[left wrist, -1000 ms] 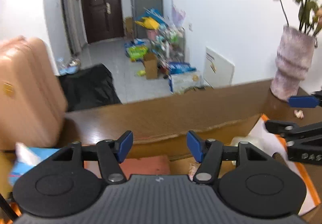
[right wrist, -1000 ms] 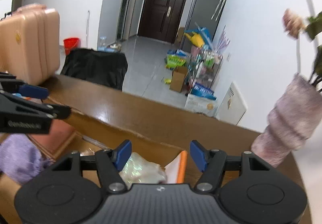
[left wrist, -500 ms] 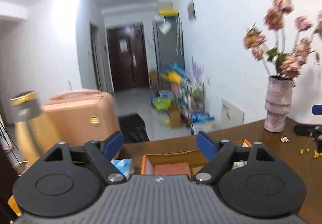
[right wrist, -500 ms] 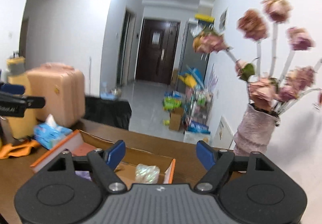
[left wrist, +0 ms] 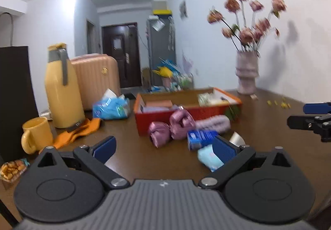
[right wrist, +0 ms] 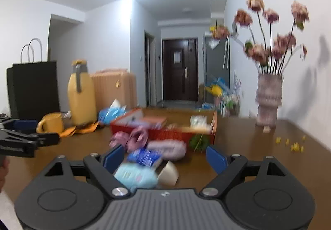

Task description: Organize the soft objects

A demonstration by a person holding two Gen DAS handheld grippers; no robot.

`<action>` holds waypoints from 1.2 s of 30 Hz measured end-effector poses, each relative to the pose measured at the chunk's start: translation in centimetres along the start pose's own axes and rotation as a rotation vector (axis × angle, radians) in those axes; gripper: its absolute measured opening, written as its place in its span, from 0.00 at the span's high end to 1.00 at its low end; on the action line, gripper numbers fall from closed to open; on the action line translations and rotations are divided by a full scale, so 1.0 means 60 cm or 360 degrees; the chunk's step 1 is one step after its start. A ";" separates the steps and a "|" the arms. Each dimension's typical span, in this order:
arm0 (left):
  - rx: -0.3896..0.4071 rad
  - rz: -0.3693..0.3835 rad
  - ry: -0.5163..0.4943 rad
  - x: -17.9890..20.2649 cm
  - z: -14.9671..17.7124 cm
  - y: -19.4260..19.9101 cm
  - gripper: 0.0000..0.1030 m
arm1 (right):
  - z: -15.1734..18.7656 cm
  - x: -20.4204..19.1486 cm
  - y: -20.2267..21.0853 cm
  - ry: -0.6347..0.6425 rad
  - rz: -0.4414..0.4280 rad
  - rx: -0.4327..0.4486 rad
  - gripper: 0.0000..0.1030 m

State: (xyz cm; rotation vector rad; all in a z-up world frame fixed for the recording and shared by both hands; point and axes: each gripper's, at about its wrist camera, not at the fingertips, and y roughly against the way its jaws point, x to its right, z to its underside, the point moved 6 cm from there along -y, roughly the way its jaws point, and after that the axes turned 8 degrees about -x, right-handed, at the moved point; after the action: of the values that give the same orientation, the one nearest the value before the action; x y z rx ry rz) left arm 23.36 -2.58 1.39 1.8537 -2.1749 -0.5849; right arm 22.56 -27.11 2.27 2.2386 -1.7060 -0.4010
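An orange-sided cardboard box [left wrist: 165, 115] [right wrist: 165, 134] stands mid-table with items inside. In front of it lie two pink cloth bundles [left wrist: 172, 127] [right wrist: 134, 137], a lilac roll [left wrist: 213, 123] [right wrist: 167, 149], a blue packet [left wrist: 201, 139] [right wrist: 144, 157] and a light blue soft pack [left wrist: 209, 159] [right wrist: 134, 176]. My left gripper [left wrist: 163, 148] is open and empty, pulled back from the pile. My right gripper [right wrist: 164, 158] is open and empty, just behind the light blue pack.
A yellow thermos [left wrist: 61, 87], a yellow mug [left wrist: 36, 137], an orange cloth [left wrist: 78, 132] and a blue tissue pack [left wrist: 112, 107] stand at the left. A vase of flowers [left wrist: 247, 73] [right wrist: 269, 101] stands at the back right. A black bag [right wrist: 33, 89] is far left.
Both grippers have pulled back and away from over the box. The box and the pile of soft things in front of it have come into full view.
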 end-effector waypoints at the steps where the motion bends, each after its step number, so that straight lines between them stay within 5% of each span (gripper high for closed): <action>1: -0.0002 0.0005 -0.0010 0.004 0.000 -0.001 0.02 | 0.009 -0.003 0.003 -0.0003 -0.0006 -0.0018 0.16; 14: -0.0134 0.0105 0.0045 0.013 0.002 -0.071 0.02 | 0.033 0.006 -0.045 -0.0057 -0.0013 -0.0132 0.20; 23: -0.0369 0.0360 0.0128 0.055 0.003 -0.171 0.25 | 0.039 0.022 -0.141 -0.0172 -0.0099 -0.0343 0.44; 28: -0.0548 0.0515 0.0386 0.043 0.008 -0.229 0.57 | 0.053 0.020 -0.193 -0.0392 -0.0268 -0.0428 0.50; 36: -0.0664 0.0733 0.0531 0.040 0.024 -0.253 0.59 | 0.060 0.031 -0.257 -0.0611 -0.0357 -0.0470 0.56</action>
State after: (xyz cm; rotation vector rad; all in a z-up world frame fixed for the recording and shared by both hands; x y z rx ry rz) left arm 35.88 -6.61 -6.72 1.1008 -1.9699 -0.5308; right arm 35.24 -25.24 -7.21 2.2346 -1.4360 -1.1202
